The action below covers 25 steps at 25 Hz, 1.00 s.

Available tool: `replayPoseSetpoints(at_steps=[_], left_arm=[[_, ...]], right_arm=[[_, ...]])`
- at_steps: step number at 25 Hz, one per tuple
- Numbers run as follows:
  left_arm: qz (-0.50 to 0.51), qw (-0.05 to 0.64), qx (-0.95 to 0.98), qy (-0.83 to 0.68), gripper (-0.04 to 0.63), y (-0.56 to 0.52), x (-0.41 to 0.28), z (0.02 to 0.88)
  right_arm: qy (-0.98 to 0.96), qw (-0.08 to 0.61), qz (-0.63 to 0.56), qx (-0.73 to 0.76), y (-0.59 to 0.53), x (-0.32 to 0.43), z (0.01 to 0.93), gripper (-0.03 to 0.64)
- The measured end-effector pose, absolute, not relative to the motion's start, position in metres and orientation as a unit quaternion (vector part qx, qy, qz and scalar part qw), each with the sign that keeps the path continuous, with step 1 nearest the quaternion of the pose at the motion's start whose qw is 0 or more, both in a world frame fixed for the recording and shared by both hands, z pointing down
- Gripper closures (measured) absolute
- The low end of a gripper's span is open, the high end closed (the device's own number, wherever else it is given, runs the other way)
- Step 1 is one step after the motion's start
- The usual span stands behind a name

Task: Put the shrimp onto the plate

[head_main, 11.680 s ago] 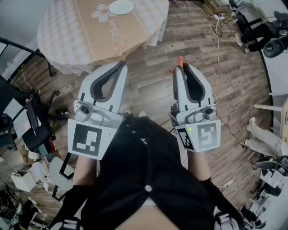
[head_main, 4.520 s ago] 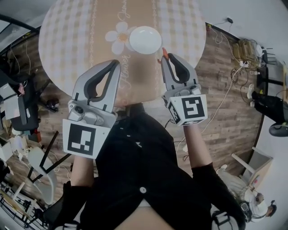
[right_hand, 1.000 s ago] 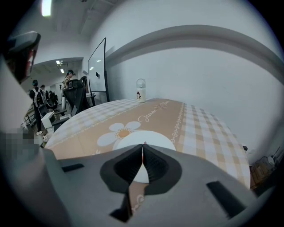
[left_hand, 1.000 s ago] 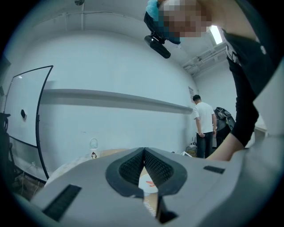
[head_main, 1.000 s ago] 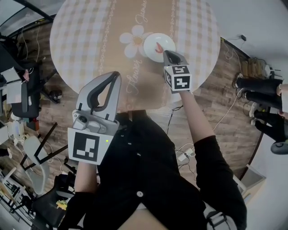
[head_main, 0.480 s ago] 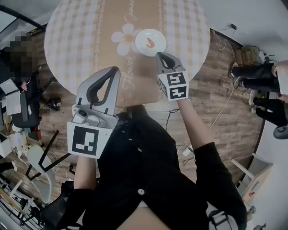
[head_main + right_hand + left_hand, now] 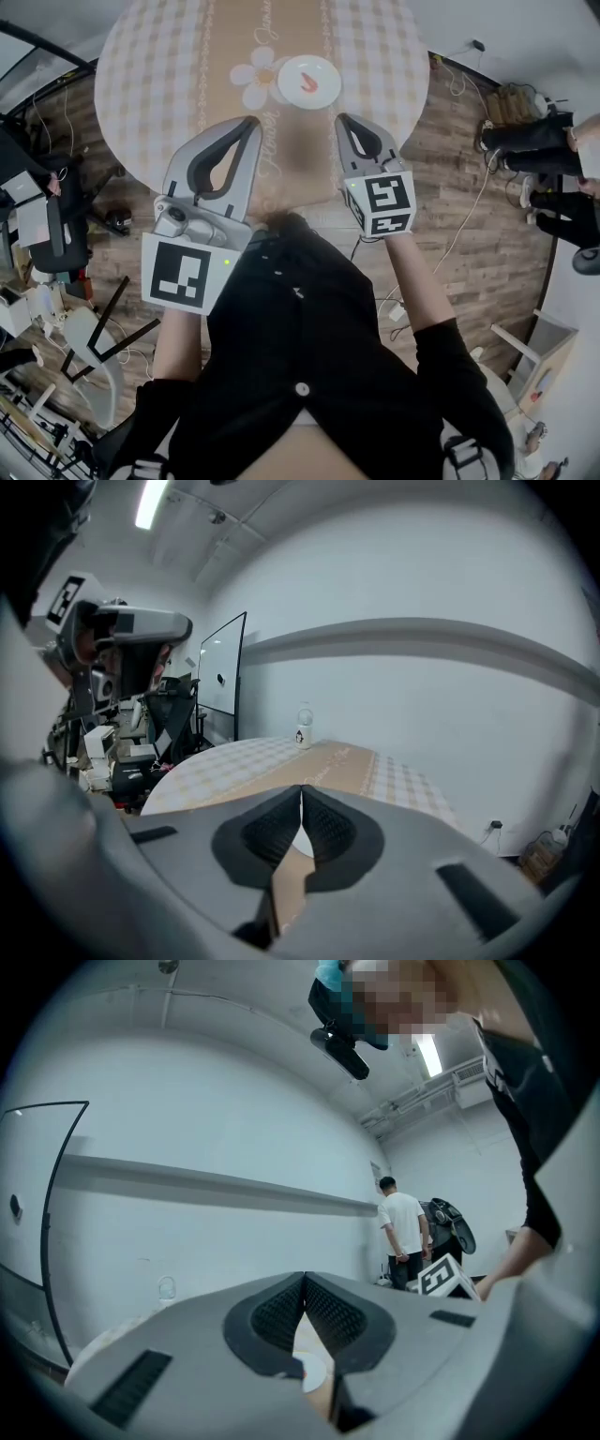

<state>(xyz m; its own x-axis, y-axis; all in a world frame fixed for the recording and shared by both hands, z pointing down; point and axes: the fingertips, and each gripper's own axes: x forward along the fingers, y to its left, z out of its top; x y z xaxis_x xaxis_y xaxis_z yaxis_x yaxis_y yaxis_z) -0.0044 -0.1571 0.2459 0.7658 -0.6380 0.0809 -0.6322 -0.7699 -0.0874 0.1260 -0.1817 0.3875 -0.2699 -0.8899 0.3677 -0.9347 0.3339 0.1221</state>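
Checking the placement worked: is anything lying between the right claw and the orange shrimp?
Nothing visible. The orange shrimp lies on the round white plate, and only bare checked tablecloth separates that plate from the shut, empty right claw.

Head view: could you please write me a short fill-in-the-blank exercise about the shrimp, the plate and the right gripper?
1. The shrimp lies ____ the white plate.
2. The right gripper has its fingers shut together and holds ____.
3. The plate stands on a ____ table covered with a checked cloth.
4. Printed on the cloth right beside the plate is a white ____.

Missing words: on; nothing; round; flower
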Motion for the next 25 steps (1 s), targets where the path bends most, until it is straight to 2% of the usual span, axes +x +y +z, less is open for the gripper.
replayPoseSetpoints(at_steps=[12,25], left_arm=[[-0.03,0.052,-0.949,0.308,0.592,-0.152,0.003,0.222],[-0.028,0.062,-0.953,0.296,0.592,-0.162,0.008,0.219]], right_arm=[[-0.77,0.13,-0.021,0.624,-0.148,0.131,0.299,0.614],[-0.734,0.119,-0.046,0.667,-0.129,0.152,0.268,0.614]])
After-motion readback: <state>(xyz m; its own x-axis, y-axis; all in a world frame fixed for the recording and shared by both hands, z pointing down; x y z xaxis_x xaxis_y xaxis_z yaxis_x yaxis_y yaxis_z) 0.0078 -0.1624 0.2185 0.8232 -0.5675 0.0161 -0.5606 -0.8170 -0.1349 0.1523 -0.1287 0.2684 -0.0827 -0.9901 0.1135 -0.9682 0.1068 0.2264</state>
